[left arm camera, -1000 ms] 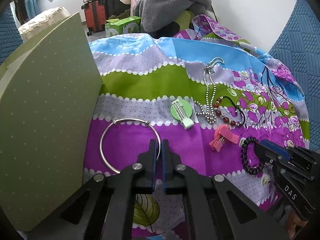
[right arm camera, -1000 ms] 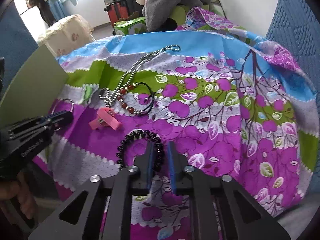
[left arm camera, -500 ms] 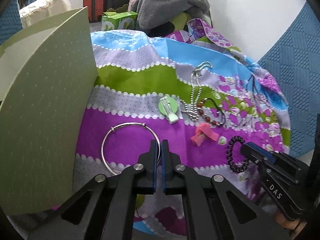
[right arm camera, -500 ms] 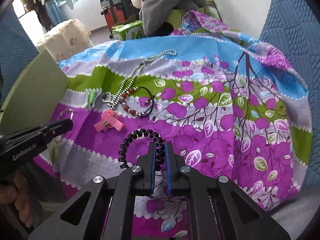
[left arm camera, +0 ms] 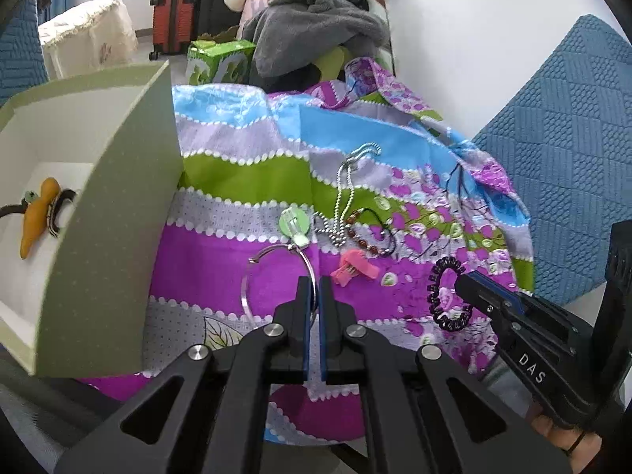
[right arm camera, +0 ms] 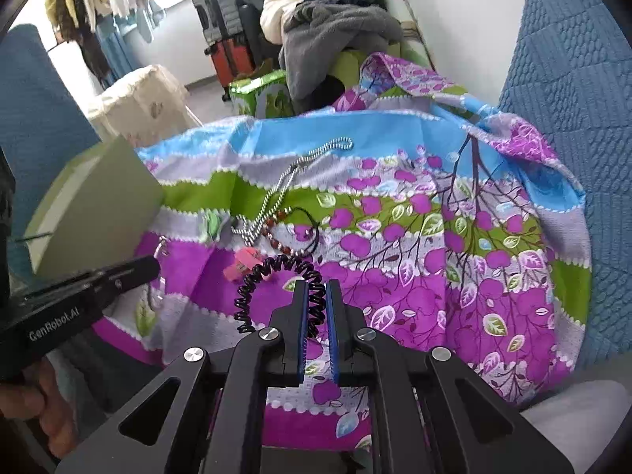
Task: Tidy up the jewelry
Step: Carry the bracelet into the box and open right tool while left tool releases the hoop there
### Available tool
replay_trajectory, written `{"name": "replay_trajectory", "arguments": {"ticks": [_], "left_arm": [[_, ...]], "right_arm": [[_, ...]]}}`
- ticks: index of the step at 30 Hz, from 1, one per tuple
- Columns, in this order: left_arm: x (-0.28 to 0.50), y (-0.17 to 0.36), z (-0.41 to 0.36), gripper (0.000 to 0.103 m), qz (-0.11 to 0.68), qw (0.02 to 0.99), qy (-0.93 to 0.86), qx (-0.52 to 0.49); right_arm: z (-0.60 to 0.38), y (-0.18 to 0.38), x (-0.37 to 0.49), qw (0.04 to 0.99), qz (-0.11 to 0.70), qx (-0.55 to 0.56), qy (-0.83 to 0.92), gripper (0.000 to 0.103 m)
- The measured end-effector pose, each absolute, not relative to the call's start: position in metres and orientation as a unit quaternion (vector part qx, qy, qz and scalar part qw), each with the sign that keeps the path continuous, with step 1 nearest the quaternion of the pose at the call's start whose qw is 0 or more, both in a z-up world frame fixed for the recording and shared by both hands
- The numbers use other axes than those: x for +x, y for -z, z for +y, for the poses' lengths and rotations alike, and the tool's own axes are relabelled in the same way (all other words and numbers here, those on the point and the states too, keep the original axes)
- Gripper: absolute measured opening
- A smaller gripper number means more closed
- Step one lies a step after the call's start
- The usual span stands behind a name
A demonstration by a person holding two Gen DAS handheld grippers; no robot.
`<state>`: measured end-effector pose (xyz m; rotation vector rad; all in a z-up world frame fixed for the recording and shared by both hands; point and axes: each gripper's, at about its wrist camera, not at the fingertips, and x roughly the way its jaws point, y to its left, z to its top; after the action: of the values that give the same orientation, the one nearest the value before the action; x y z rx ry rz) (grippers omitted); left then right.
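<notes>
My left gripper is shut on a silver bangle and holds it lifted above the patterned cloth. My right gripper is shut on a black coil bracelet, also lifted; it also shows in the left wrist view. On the cloth lie a silver bead chain, a dark red bead bracelet, a pink clip and a green round clip. The green box stands open at the left, with an orange piece inside.
A blue quilted cushion stands to the right. Piled clothes, a green carton and red suitcases are behind the table. The cloth's front edge hangs just below both grippers.
Both grippers have risen and pulled back, lifting the bangle and the coil bracelet off the cloth. The inside of the green box has come into the left wrist view.
</notes>
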<state>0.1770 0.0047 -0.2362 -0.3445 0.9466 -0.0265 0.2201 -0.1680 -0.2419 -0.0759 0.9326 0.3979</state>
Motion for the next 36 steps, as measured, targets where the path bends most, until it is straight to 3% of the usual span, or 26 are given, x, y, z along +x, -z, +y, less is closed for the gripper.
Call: {"name": "replay_trajectory", "arguments": {"ticks": [22, 36], "left_arm": [[0.164, 0.113, 0.026, 0.002, 0.378, 0.916, 0.024, -0.131], [0.143, 0.033, 0.101, 0.002, 0.311, 0.944, -0.030, -0.106]], "right_arm": [[-0.159, 0.119, 0.211, 0.910, 0.359, -0.007, -0.206, 0.007], [-0.082, 0.019, 0.210, 0.922, 0.278, -0.013, -0.269, 0.007]]}}
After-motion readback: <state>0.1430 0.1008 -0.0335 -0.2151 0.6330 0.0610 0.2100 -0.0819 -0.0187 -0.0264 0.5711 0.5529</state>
